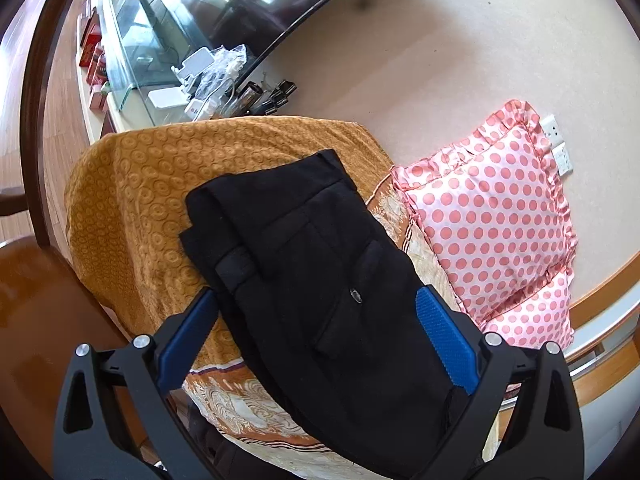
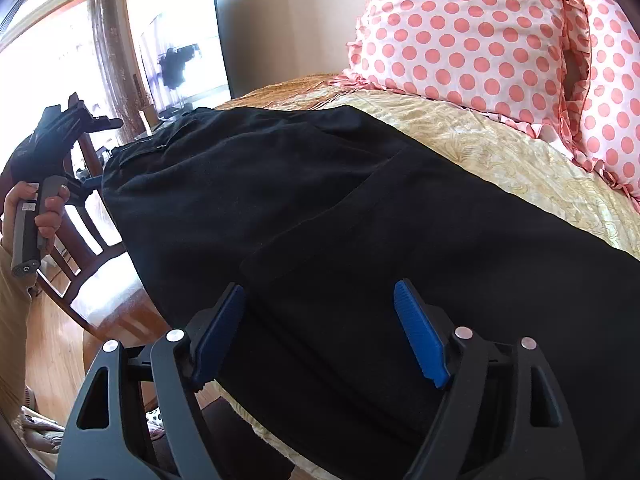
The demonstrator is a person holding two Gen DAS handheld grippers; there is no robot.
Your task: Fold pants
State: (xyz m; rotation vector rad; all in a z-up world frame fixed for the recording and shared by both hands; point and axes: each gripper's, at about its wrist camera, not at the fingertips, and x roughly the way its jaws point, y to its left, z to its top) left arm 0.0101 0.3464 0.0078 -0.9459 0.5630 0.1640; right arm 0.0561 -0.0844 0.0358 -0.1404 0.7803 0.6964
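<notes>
Black pants (image 1: 320, 272) lie flat on a bed, the waist end with belt loops and a buttoned pocket toward the far side. In the left wrist view my left gripper (image 1: 316, 300) is open, its blue pads on either side of the pants, just above them. In the right wrist view the pants (image 2: 360, 208) stretch across the bed, with a folded layer on top. My right gripper (image 2: 320, 292) is open above the near edge of the pants. The left gripper (image 2: 80, 120) shows at the far left, held in a hand.
An orange patterned blanket (image 1: 160, 184) covers the far bed end over a cream bedspread (image 2: 500, 152). Pink polka-dot pillows (image 1: 492, 216) (image 2: 480, 28) lie beside the pants. A glass-topped counter with chargers and boxes (image 1: 168, 76) stands beyond. A wooden chair (image 2: 88, 240) is at the bedside.
</notes>
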